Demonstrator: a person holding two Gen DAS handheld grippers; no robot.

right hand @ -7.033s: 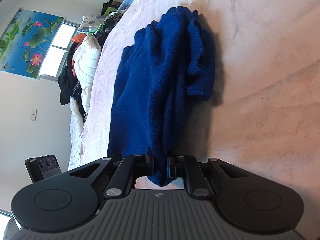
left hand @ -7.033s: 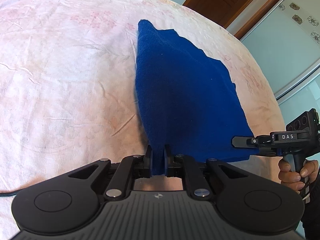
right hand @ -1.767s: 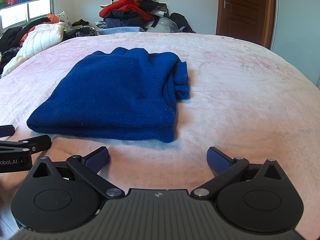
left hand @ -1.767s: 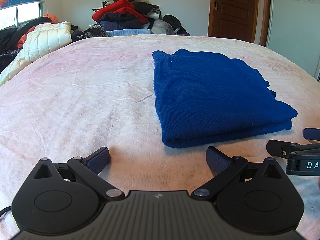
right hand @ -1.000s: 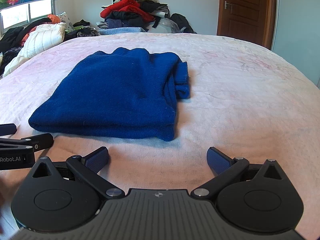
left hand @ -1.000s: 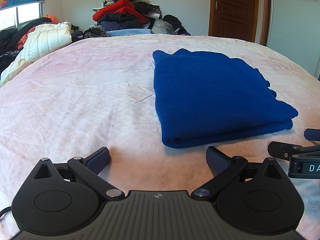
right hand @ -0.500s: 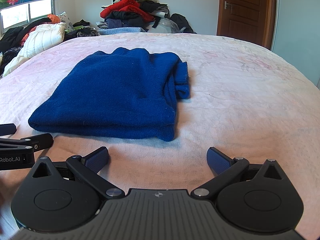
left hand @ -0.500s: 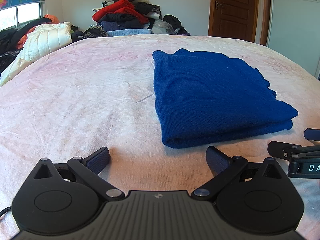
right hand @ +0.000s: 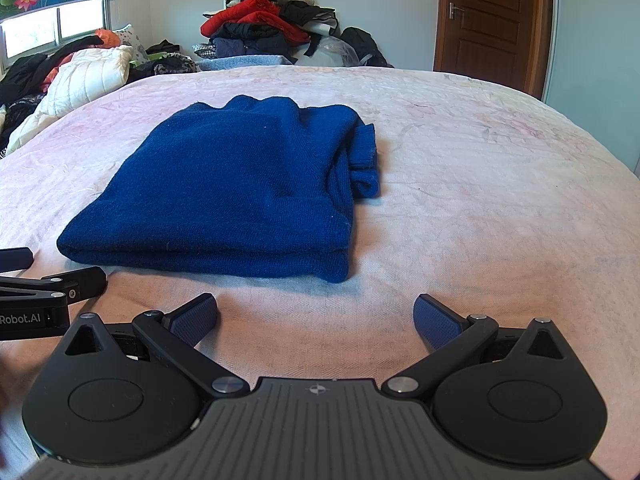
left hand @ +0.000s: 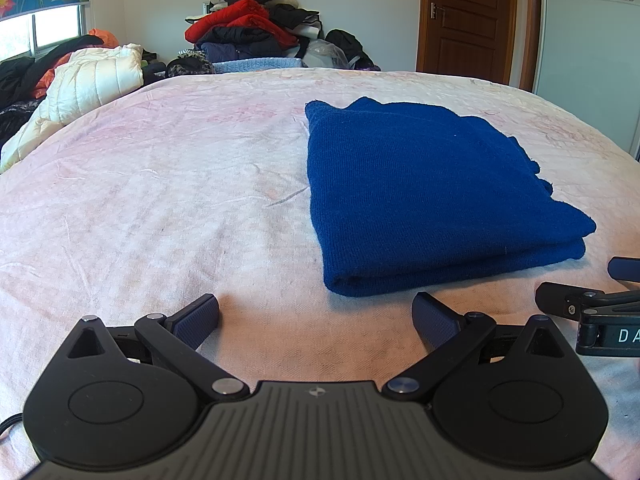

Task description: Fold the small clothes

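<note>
Pink bedspread [left hand: 160,200] bears folded blue sweater [left hand: 420,192]; left tongs [left hand: 316,318], right tongs [right hand: 316,318] spread, empty.

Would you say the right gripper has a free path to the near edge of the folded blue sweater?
Probably yes. The right gripper is open and faces the folded blue sweater across bare bedsheet. The left gripper sits off to the side, not between them.

A plain deep-blue sweater [left hand: 432,196] lies on a pale pink, faintly flowered bedsheet [left hand: 160,200].
</note>
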